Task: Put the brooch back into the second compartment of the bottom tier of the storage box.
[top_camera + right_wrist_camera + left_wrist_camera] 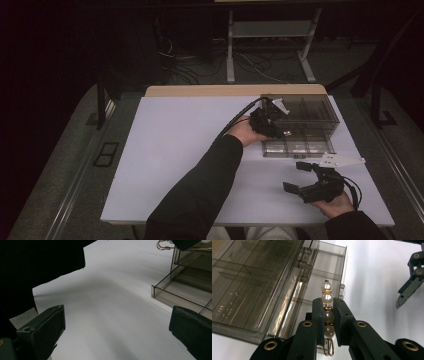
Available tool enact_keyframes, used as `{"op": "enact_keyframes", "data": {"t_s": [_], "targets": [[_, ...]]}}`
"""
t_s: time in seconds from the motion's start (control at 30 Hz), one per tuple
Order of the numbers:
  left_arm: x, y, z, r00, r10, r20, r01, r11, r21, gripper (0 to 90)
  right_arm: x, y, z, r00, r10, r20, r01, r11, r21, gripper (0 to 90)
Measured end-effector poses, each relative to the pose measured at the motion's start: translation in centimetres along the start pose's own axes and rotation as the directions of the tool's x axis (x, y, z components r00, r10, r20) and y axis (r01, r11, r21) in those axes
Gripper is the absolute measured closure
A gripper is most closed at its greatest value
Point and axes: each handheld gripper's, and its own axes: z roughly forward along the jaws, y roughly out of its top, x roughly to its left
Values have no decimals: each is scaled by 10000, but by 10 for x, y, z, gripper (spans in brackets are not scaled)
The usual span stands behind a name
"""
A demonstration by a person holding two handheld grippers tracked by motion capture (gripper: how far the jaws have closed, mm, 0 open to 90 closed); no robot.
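A string of pearls with gold spacers and a gold wire clip [327,297] is clamped between the black jaws of my left gripper [328,305]. It hangs just over the pulled-out drawer [324,267] of a smoky clear drawer box [249,277]. From above, the left gripper [274,129] sits at the front left corner of the box [305,115], over the open drawer [300,147]. My right gripper [296,176] is open near the table's front right, nothing between its fingers [47,322]. The clip's gold end [163,245] shows beside the drawer [180,295].
The white table [175,150] has bare room left of the box. The person's dark sleeve [200,190] crosses the front middle. Beyond the table, cables and a stand's white legs [230,50] lie on the floor.
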Motion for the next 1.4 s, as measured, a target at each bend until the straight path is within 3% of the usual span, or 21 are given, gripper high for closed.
{"op": "enact_keyframes", "data": {"t_s": [0.23, 0.57, 0.7, 0.9, 1.17, 1.4], "targets": [[0, 8, 5, 9999, 91, -77, -92, 9999, -83, 793, 0, 0, 0, 10000, -2, -34, 2, 10000, 15, 2], [-2, 16, 16, 9996, -186, -209, 179, 9994, -311, 793, 0, 0, 0, 10000, -19, -60, 19, 10000, 40, 3], [-1, 17, 21, 9995, -203, -237, 193, 9989, -427, 793, 1, 0, 0, 10000, -32, -72, 32, 10000, 49, 3], [0, 17, 27, 9980, -619, -157, 608, 9963, -606, 793, 1, 0, 1, 10000, -61, -67, 62, 10000, 53, 2], [0, 17, 37, 9971, -708, -275, 689, 9955, -650, 793, 1, 0, 1, 9999, -72, -108, 73, 9999, 109, 2], [-2, 17, 50, 9973, -724, -131, 714, 9955, -622, 793, 1, 0, 1, 9999, -93, -113, 94, 9999, 129, 2]]}}
